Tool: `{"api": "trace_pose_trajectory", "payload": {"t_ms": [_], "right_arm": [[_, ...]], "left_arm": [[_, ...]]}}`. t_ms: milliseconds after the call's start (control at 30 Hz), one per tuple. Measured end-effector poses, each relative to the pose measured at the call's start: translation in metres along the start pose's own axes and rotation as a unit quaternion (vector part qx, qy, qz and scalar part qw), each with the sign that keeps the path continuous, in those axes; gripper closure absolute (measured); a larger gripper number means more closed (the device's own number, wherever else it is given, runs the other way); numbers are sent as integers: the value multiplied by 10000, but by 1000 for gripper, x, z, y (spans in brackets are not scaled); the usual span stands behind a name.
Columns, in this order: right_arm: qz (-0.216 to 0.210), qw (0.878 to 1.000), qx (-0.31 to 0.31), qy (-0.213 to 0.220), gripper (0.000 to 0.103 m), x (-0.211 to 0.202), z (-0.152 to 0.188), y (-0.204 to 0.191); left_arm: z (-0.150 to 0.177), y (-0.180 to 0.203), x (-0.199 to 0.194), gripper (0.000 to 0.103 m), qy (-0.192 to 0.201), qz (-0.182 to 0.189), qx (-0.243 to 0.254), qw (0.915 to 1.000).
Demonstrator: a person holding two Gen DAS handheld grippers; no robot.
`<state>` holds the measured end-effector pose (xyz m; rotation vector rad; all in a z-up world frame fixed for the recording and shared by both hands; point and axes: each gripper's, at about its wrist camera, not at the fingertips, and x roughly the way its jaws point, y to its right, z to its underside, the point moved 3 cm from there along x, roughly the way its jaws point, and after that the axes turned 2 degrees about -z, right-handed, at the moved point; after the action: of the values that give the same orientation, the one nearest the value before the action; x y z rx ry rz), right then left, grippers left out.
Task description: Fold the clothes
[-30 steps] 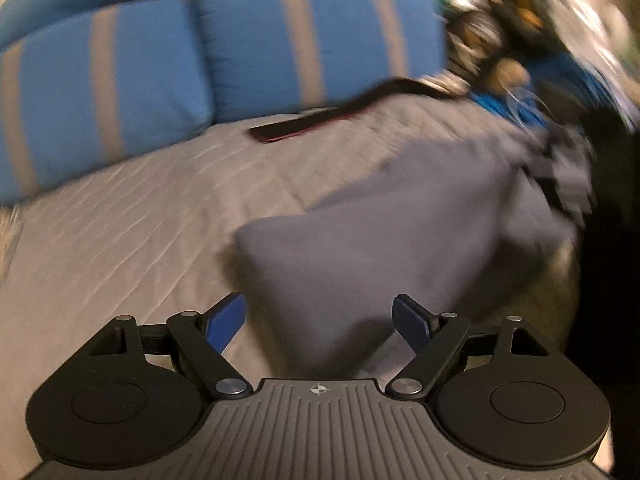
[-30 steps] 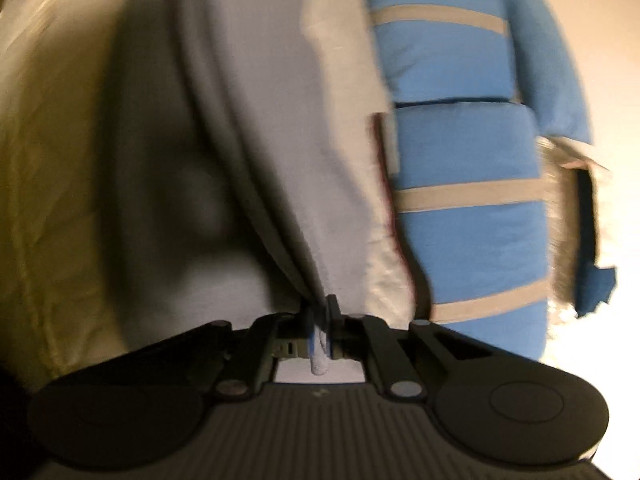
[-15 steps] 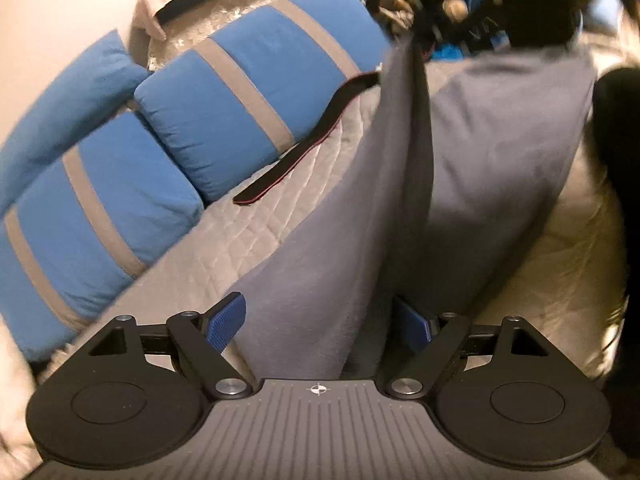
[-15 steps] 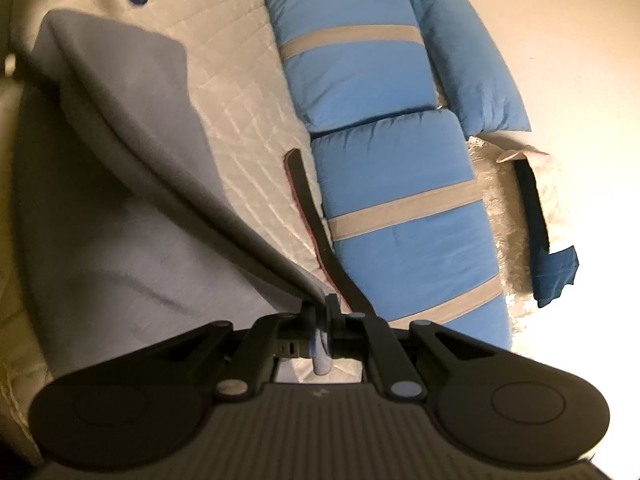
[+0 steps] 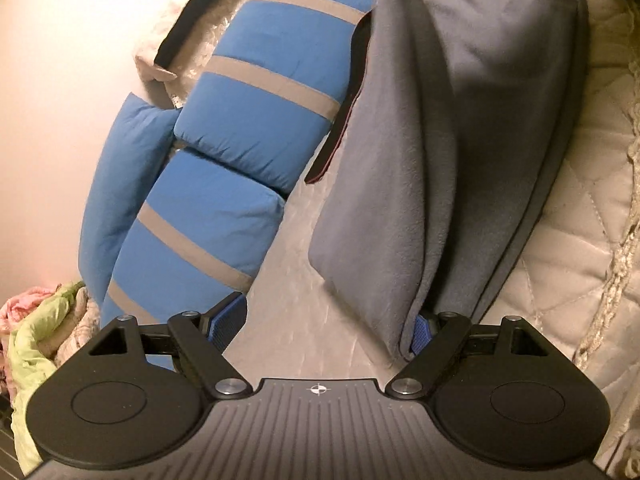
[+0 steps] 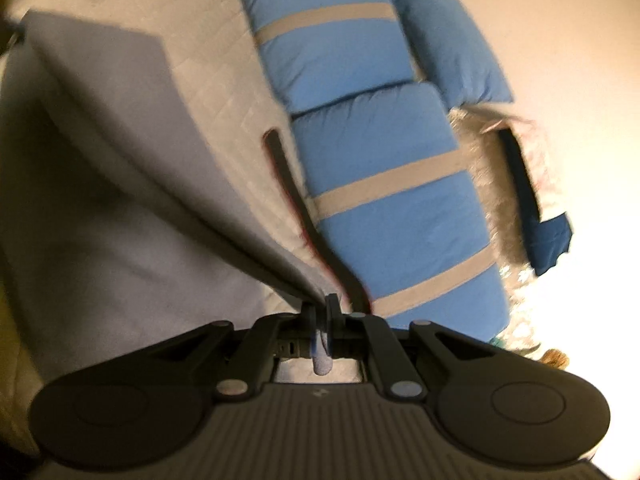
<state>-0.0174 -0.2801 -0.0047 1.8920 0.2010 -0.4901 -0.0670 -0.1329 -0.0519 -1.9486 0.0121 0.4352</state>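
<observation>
Right tongs (image 6: 321,316) are pressed together on a corner of the grey cloth (image 6: 132,184), with a little nub of fabric poking out behind the pads. From that pinch the cloth's edge runs taut up and to the left, so one flap is lifted off the bed (image 6: 200,12) while the rest sags below it on the left.

Left tongs (image 5: 320,326) are spread wide. The cloth (image 5: 384,184) hangs down into the gap on the right side, its lower edge brushing the right blue pad (image 5: 420,334) as far as I can tell; the left pad (image 5: 228,322) is well clear of it with bare quilt in between. Nothing is pinched there.

Just past the cloth's near corner there's an open strip of quilted bed (image 5: 288,280) running between the cloth and the pillows, that's the free room on the left. On the right the quilt's corded edge (image 5: 616,264) is close beside the cloth, so not much space that way.

Further out, a dark strap (image 5: 340,120) lies on the quilt, partly tucked under the cloth's far edge and right along the blue striped pillows (image 5: 256,128). Behind those is a fluffy white thing with a navy band (image 5: 184,28), then the wall (image 5: 60,100). A pile of green and pink laundry (image 5: 32,332) sits low at the left edge.
</observation>
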Motion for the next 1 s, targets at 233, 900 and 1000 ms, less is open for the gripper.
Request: {"api": "trace_pose_trajectory", "payload": {"t_ms": [233, 900, 1000], "right_arm": [[-621, 9968, -359, -348, 99, 1, 33, -45], [-839, 9963, -83, -156, 99, -5, 36, -58], [-813, 9966, -39, -145, 98, -4, 35, -56]], "left_arm": [[2, -1, 3, 25, -117, 164, 154, 9997], [6, 26, -8, 23, 701, -664, 1776, 9794], [6, 43, -12, 25, 1192, -948, 2567, 9544]]}}
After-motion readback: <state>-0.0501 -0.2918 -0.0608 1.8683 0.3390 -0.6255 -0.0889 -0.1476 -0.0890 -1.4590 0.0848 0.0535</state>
